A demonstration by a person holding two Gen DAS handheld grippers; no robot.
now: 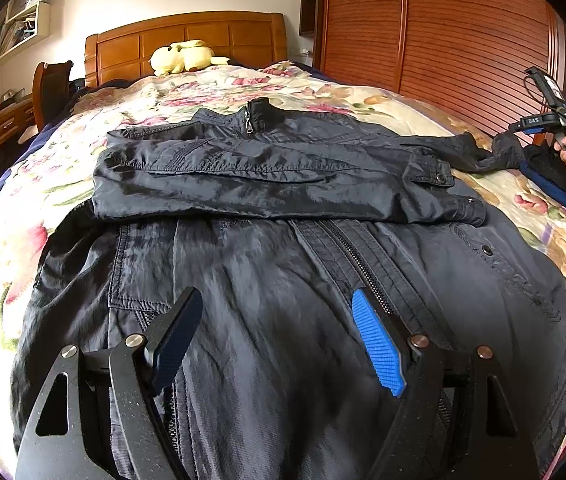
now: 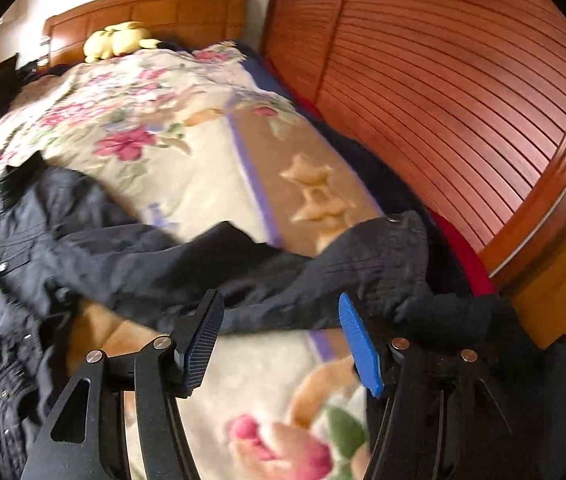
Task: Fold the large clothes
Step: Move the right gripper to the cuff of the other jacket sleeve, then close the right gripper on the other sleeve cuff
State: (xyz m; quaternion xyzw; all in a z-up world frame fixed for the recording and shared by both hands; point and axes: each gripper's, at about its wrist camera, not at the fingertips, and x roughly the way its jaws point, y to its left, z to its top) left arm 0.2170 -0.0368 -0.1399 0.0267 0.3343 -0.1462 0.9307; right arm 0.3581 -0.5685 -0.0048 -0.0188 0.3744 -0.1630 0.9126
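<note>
My left gripper [image 1: 275, 320] hangs with fingers spread and holding nothing over the front of the dark jacket [image 1: 283, 184], laid flat on the floral bedspread [image 1: 211, 88] with one sleeve folded across its chest. My right gripper [image 2: 281, 328], also spread, hovers just before the other sleeve [image 2: 323, 272], stretched toward the bed's edge.

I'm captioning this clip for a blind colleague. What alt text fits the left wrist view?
A dark jacket lies zipped on a floral bedspread, one sleeve folded across its chest, the other stretching toward the right claw at the frame's edge. The open left claw hovers over the jacket's lower front; a yellow plush toy sits by the wooden headboard.
</note>
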